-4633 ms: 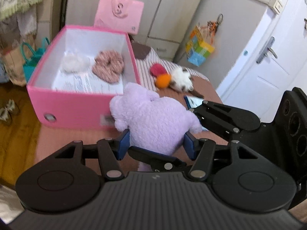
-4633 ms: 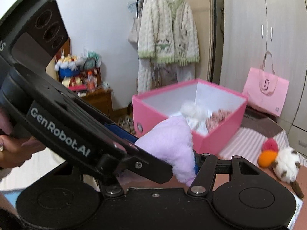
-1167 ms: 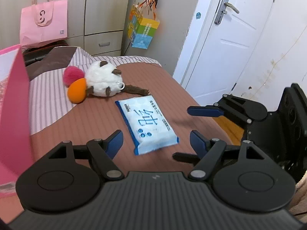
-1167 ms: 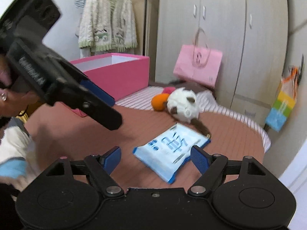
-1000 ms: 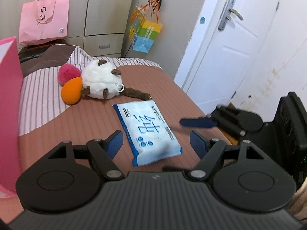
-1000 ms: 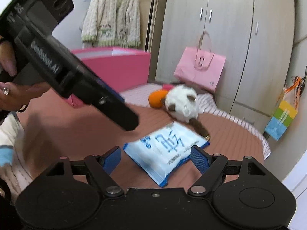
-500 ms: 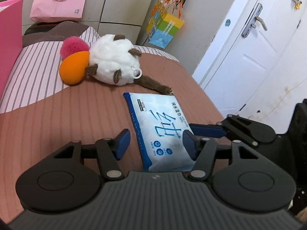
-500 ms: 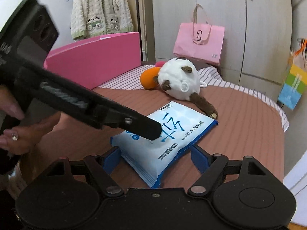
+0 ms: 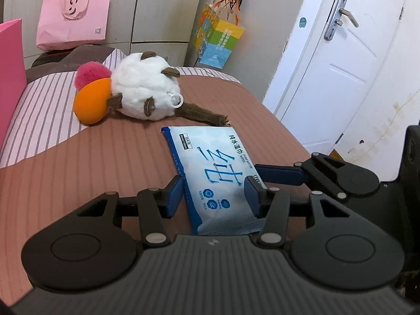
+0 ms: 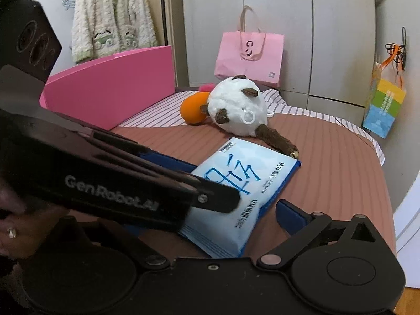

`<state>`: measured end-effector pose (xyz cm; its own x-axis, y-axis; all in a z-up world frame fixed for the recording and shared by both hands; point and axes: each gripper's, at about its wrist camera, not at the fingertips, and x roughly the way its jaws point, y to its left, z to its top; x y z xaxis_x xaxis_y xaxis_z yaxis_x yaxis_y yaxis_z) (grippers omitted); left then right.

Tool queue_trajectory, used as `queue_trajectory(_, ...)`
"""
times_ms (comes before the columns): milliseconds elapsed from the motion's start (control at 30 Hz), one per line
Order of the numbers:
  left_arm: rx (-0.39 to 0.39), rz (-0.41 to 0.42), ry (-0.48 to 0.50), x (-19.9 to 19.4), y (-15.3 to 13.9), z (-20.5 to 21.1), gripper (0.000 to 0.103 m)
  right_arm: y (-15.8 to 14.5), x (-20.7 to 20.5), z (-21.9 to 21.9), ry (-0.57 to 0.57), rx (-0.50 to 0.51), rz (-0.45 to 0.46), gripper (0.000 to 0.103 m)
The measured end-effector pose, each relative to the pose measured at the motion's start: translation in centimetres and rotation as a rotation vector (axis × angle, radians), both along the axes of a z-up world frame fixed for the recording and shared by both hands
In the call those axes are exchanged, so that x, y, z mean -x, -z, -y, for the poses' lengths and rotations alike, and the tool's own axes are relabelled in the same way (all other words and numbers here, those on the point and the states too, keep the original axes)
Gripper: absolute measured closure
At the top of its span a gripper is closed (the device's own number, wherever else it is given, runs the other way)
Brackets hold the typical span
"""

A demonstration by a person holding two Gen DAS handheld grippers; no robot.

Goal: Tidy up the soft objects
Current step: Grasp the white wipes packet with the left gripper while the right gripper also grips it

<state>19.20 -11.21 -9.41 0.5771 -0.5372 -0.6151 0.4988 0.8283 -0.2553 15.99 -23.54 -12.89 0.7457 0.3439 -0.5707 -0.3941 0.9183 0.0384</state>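
A blue and white wet-wipes pack (image 9: 210,162) lies flat on the brown mat. My left gripper (image 9: 214,193) has its blue pads closed in against the pack's near end on both sides. My right gripper (image 10: 236,223) reaches the same pack (image 10: 244,183) from the right, jaws spread around it; its left finger is hidden behind the left gripper's body (image 10: 105,183). Beyond lie a white plush toy with brown ears (image 9: 147,94), an orange ball (image 9: 90,103) and a pink pom-pom (image 9: 92,74). The pink box (image 10: 110,86) stands to the left.
A pink paper bag (image 9: 72,15) stands against the wardrobe behind the bed. A colourful gift bag (image 9: 219,42) hangs on the wall. A white door (image 9: 338,60) is at the right, just past the bed's edge. A cream cardigan (image 10: 110,15) hangs beyond the box.
The purple plush left both grippers seconds ago. Both grippers came down onto the wipes pack, and the left jaws narrowed until the pads met its sides.
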Motion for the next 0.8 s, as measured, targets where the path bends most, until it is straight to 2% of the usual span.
queue_trajectory(167,0.013,-0.002,0.017,0.2,0.1,-0.1,0.055,0.2,1.0,0.0,0.034,-0.017,0.054,0.016)
queue_trajectory(233,0.042,-0.013,0.045,0.2,0.2,0.0,0.055,0.3,1.5,0.0,0.058,-0.026,0.078,0.022)
queue_trajectory(400,0.055,-0.009,0.044,0.7,0.3,0.2,0.055,0.6,2.3,-0.8,0.120,-0.027,0.123,0.025)
queue_trajectory(567,0.055,0.001,0.059,1.5,0.2,0.3,0.055,0.7,2.8,-1.1,0.123,-0.004,0.157,0.030)
queue_trajectory(800,0.037,0.025,0.058,2.5,0.0,0.1,0.056,0.8,3.4,-1.2,0.117,0.001,0.168,0.032)
